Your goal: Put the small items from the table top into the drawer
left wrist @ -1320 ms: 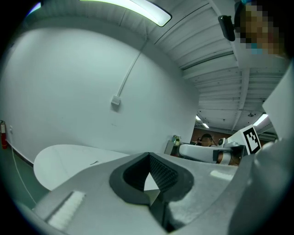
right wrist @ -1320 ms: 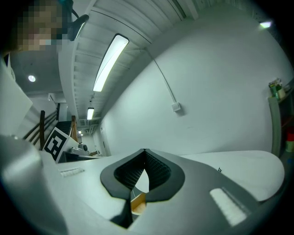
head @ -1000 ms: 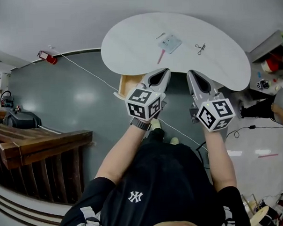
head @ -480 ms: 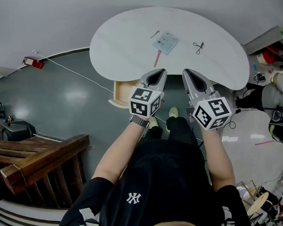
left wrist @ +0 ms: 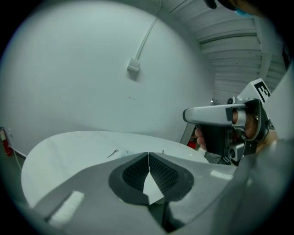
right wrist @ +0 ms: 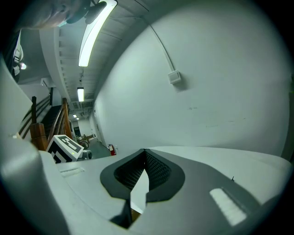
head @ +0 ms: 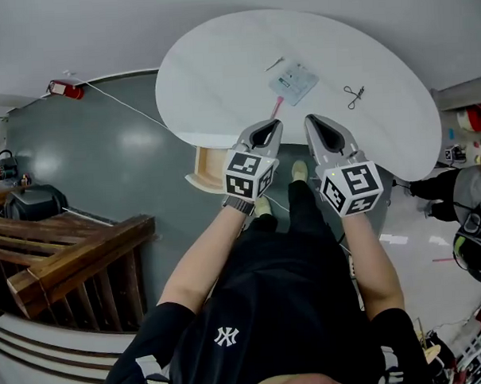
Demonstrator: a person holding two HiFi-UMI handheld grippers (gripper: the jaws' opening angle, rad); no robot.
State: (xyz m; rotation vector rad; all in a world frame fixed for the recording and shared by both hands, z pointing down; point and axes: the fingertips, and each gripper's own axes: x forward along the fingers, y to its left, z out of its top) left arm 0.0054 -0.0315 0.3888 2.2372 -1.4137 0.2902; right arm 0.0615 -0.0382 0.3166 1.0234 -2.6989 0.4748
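Note:
The white rounded table [head: 219, 61] carries a pale flat packet [head: 294, 81], a pink stick [head: 275, 108] at its near edge, a small dark sliver [head: 275, 64] and a black wire clip [head: 353, 95]. Under the table's left part a wooden drawer [head: 210, 166] stands pulled out. My left gripper [head: 268, 128] hovers at the near edge beside the pink stick, jaws closed tip to tip [left wrist: 148, 153], empty. My right gripper [head: 318, 125] hangs just to its right, also shut [right wrist: 144, 150] and empty. The left gripper view shows the right gripper [left wrist: 225, 120] alongside.
A white cable [head: 133, 112] runs across the grey floor to a red fire extinguisher [head: 66, 89]. A wooden railing [head: 68, 250] stands at the left. Clutter and another person [head: 472, 181] are at the right. A white wall [left wrist: 92, 69] rises behind the table.
The person has stepped closer to the table; both grippers have drawn nearer each other and now reach over its near edge. Both stayed shut.

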